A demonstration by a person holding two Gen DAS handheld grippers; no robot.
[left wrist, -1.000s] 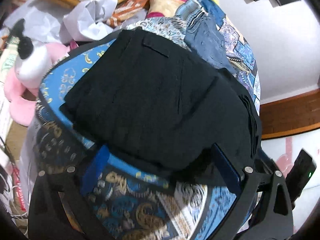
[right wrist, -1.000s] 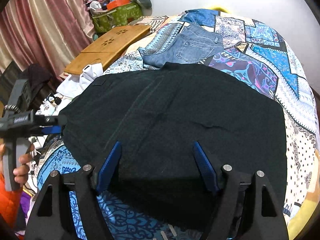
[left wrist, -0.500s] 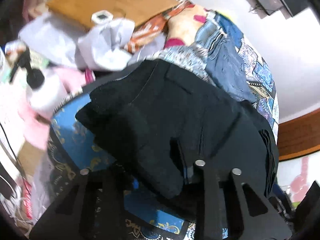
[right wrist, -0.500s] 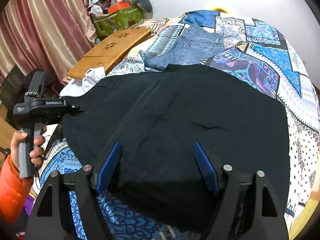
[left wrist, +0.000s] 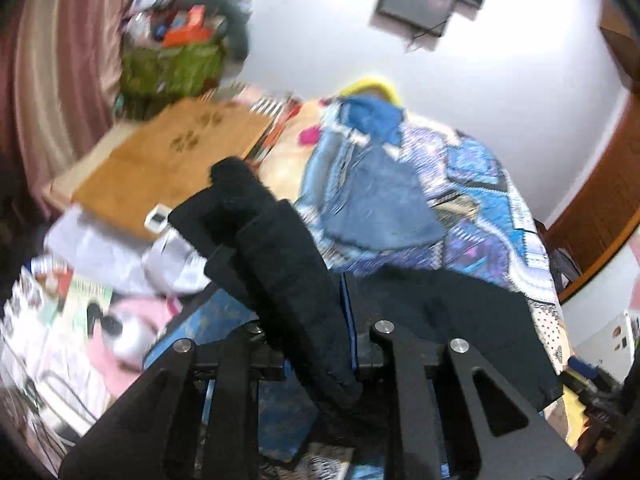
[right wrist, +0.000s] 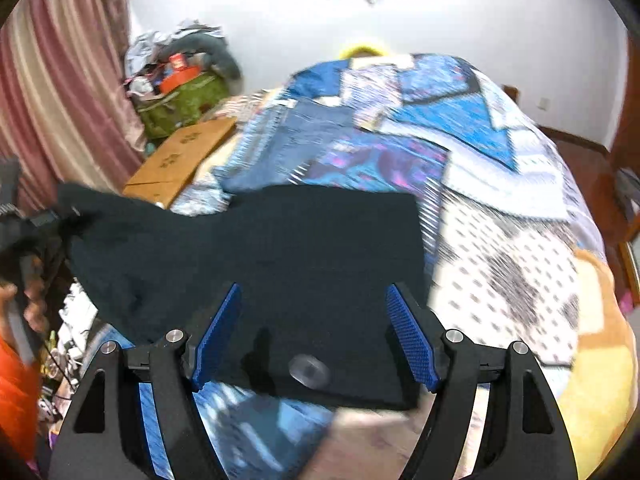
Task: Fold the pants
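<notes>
Left gripper, closing, pinches the black pants bunched between its pads.

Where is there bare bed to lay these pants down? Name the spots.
Free: dotted bedspread right of the black pants; blue patchwork beyond them, right of the jeans. Crowded: the left edge, with wooden board and green bag.

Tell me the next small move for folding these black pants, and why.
Probably carry the left gripper across toward the far side: its jaws are closing on a bunched edge of the black pants, already raised, while the open right gripper hovers above the flat part.
</notes>
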